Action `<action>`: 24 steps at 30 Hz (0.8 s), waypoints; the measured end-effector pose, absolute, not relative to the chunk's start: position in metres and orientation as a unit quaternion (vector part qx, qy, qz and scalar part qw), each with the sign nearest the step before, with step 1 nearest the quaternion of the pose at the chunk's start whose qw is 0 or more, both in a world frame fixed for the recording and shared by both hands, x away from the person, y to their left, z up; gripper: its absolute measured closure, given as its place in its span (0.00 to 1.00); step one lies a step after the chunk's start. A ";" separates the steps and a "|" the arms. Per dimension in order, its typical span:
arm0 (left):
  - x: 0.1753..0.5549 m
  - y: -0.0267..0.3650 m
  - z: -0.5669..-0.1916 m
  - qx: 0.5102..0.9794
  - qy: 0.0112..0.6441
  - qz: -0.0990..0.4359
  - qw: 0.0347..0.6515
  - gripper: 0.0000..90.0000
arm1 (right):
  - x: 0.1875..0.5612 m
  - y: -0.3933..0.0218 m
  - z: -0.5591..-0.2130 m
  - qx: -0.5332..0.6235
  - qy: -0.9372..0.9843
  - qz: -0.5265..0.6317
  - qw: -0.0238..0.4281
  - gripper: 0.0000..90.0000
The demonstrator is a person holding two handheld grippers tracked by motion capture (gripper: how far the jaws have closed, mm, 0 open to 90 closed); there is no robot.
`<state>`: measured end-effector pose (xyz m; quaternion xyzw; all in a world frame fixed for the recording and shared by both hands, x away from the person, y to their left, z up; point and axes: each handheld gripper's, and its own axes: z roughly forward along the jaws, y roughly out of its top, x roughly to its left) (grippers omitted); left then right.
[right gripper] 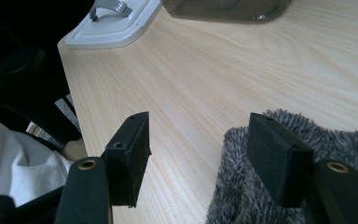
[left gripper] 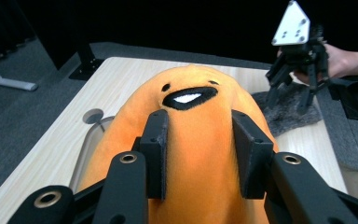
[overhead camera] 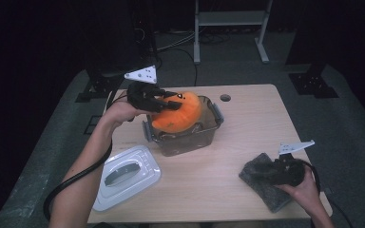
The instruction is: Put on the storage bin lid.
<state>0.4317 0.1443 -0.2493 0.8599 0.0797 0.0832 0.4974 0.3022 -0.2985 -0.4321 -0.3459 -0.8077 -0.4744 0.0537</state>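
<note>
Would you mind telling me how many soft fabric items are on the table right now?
2. The orange plush toy sits in the clear container, gripped by the left gripper; the grey fuzzy cloth lies at the near right corner under the right gripper.

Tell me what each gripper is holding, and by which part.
Left gripper pinches the orange plush toy across its back; right gripper holds nothing.

Dark room; grey floor (overhead camera: 247, 61); light wood table (overhead camera: 247, 128); white frame legs (overhead camera: 197, 42) behind.
</note>
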 end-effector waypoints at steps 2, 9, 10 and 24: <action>0.437 0.145 -0.253 0.861 0.080 0.080 0.495 0.69 | 0.302 -0.299 -0.432 -0.346 -0.807 -0.475 0.054 0.43; 0.456 0.145 -0.267 0.863 0.098 0.080 0.490 0.69 | 0.303 -0.299 -0.432 -0.345 -0.808 -0.475 0.056 0.43; 0.458 0.144 -0.269 0.863 0.100 0.079 0.489 0.69 | 0.303 -0.299 -0.432 -0.345 -0.808 -0.475 0.056 0.43; 0.483 0.133 -0.299 0.873 0.117 0.070 0.468 0.68 | 0.302 -0.301 -0.433 -0.345 -0.806 -0.477 0.059 0.43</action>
